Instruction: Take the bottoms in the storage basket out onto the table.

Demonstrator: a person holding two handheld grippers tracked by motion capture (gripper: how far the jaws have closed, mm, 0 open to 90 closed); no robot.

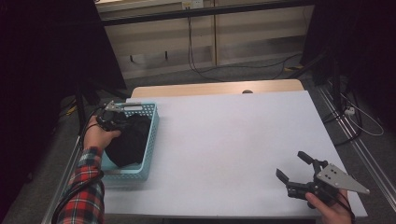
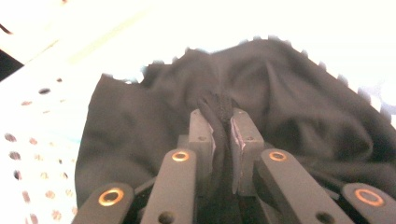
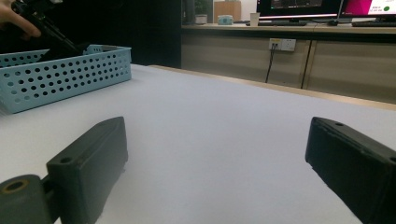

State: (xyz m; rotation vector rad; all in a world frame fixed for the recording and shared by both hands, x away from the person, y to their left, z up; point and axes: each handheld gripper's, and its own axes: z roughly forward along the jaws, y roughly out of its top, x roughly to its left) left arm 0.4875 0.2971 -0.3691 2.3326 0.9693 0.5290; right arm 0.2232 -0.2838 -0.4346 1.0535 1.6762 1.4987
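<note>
A light blue perforated basket (image 1: 152, 135) stands at the table's left edge with a black cloth (image 1: 128, 142) heaped inside. My left gripper (image 1: 122, 122) reaches into the basket from the left. In the left gripper view the left gripper (image 2: 223, 128) is shut on a pinched fold of the black cloth (image 2: 299, 107), which bunches up between the pads. My right gripper (image 1: 293, 167) rests near the table's front right corner with its jaws wide apart and nothing between them. Across the bare white table, the right gripper view has the basket (image 3: 65, 77) at far left.
The white table top (image 1: 233, 140) stretches between basket and right gripper. A wooden strip (image 1: 215, 87) runs along its far edge. Beyond it stand a cabinet wall (image 1: 205, 32) and floor cables (image 1: 243, 70). A metal rail (image 1: 355, 135) runs beside the table's right side.
</note>
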